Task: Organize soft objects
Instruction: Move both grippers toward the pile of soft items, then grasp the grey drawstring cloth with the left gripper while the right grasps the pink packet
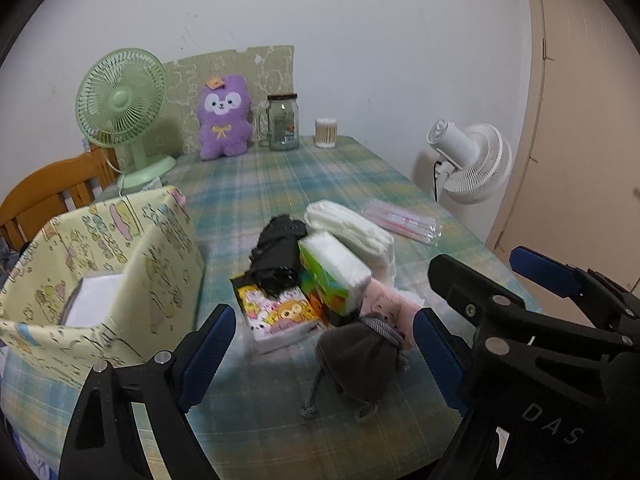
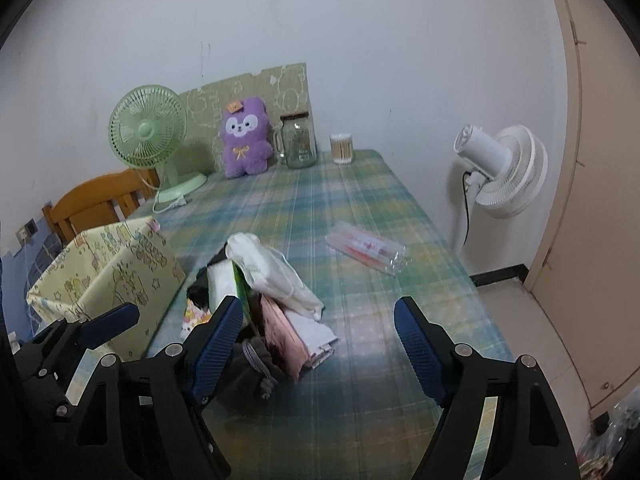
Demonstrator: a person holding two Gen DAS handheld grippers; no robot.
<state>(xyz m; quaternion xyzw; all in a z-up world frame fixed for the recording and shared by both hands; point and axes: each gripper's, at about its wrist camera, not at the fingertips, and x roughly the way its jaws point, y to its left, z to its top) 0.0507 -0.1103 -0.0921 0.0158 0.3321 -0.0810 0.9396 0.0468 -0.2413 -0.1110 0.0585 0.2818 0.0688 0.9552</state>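
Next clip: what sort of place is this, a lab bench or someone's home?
Most likely a room in a home, not a lab. A table under a plaid cloth stands against a plain wall, with a purple plush toy, a green desk fan and a wooden chair beside it.

Right of my yellow fabric bin (image 1: pixel 120 264) lies a heap: grey drawstring pouch (image 1: pixel 356 360), tissue pack (image 1: pixel 336 270), white cloth (image 1: pixel 352 228).

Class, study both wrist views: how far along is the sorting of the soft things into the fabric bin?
Barely begun. Done: the fabric bin holds one white packet. In hand: nothing; the left gripper and right gripper are empty, jaws apart above the pile. Left: grey pouch, tissue pack, white cloth, black item.
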